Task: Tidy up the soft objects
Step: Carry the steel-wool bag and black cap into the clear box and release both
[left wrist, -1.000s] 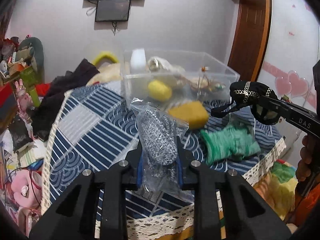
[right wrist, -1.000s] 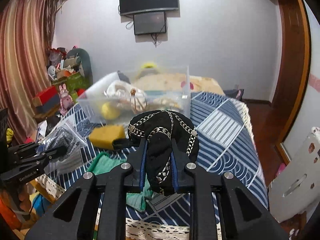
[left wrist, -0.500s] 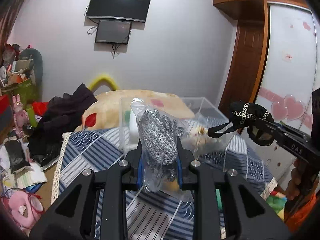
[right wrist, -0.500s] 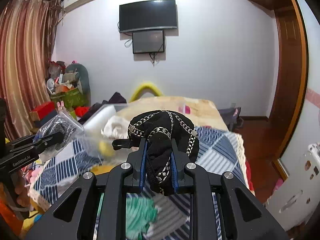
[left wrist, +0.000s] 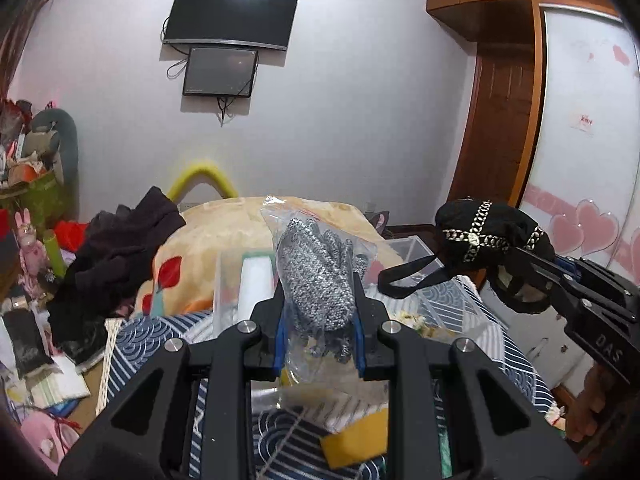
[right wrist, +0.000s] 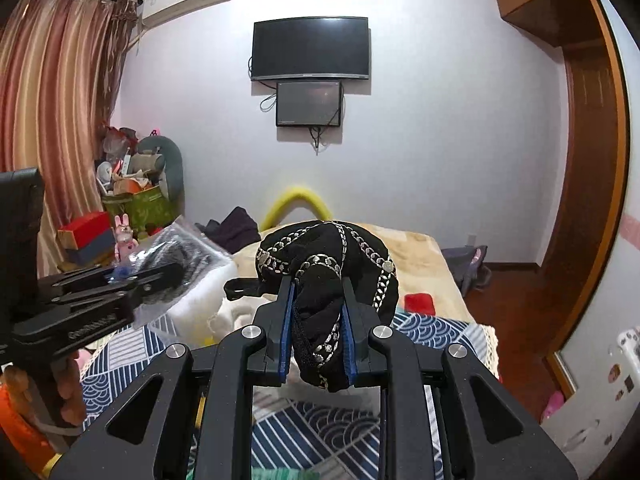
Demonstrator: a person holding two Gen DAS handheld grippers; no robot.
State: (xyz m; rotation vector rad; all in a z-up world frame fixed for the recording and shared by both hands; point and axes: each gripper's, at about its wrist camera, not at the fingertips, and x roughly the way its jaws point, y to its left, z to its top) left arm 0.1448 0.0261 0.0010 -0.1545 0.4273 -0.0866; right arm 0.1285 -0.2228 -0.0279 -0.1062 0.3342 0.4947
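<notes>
My left gripper (left wrist: 319,296) is shut on a clear plastic bag of grey knitted gloves (left wrist: 316,276), held up above the bed. My right gripper (right wrist: 317,294) is shut on a black cap with silver chain trim (right wrist: 332,256), its strap hanging to the left. Each gripper shows in the other's view: the right one with the black cap (left wrist: 492,236) at the right, the left one with the bag (right wrist: 180,252) at the left. Below and ahead stands a clear plastic bin (left wrist: 404,248), partly hidden by the bag. A yellow sponge (left wrist: 356,436) lies on the blue patterned cover (left wrist: 160,340).
A dark pile of clothes (left wrist: 116,256) lies at the left on a beige blanket (left wrist: 224,224). A white foam block (left wrist: 256,280) stands in the bin. Clutter and boxes (right wrist: 132,200) fill the left corner. A wardrobe (left wrist: 588,140) and a door stand at the right.
Both grippers have risen with their loads. The bin, sponge and green cloth have dropped low in the views, and the wall with the screens now fills the upper part.
</notes>
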